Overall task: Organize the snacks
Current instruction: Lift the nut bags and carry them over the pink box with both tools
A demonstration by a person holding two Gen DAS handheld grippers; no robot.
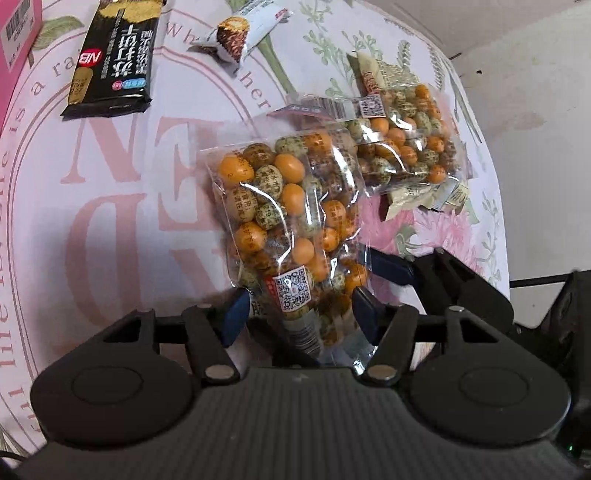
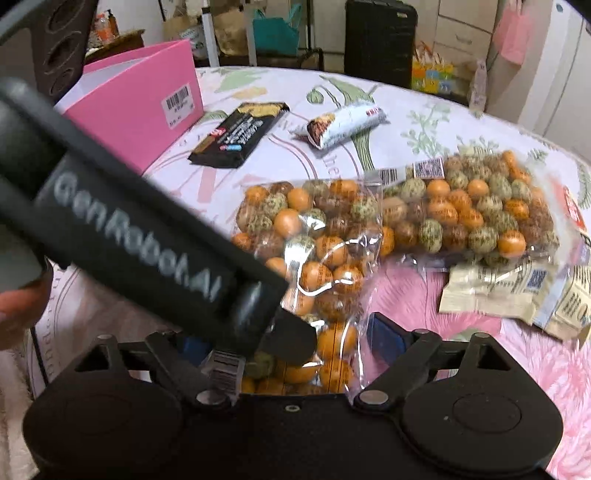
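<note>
A clear bag of orange and green coated peanuts (image 1: 288,206) (image 2: 317,251) lies on the flowered tablecloth, its near end between both grippers. My left gripper (image 1: 301,314) has its blue pads against the bag's two sides, shut on it. In the right wrist view the left gripper's black body (image 2: 140,236) crosses in front and hides one right finger. My right gripper (image 2: 288,339) straddles the same bag with jaws wide; its visible pad (image 2: 384,332) stands just off the plastic edge. A second, similar peanut bag (image 1: 402,147) (image 2: 469,210) lies right beside the first.
A black cracker pack (image 1: 114,62) (image 2: 240,136) and a white wrapped snack bar (image 1: 240,33) (image 2: 343,125) lie farther back. A pink box (image 1: 14,48) (image 2: 140,110) stands at the far left. Cream packets (image 1: 424,199) (image 2: 517,291) lie under the second bag, near the table's right edge (image 1: 495,206).
</note>
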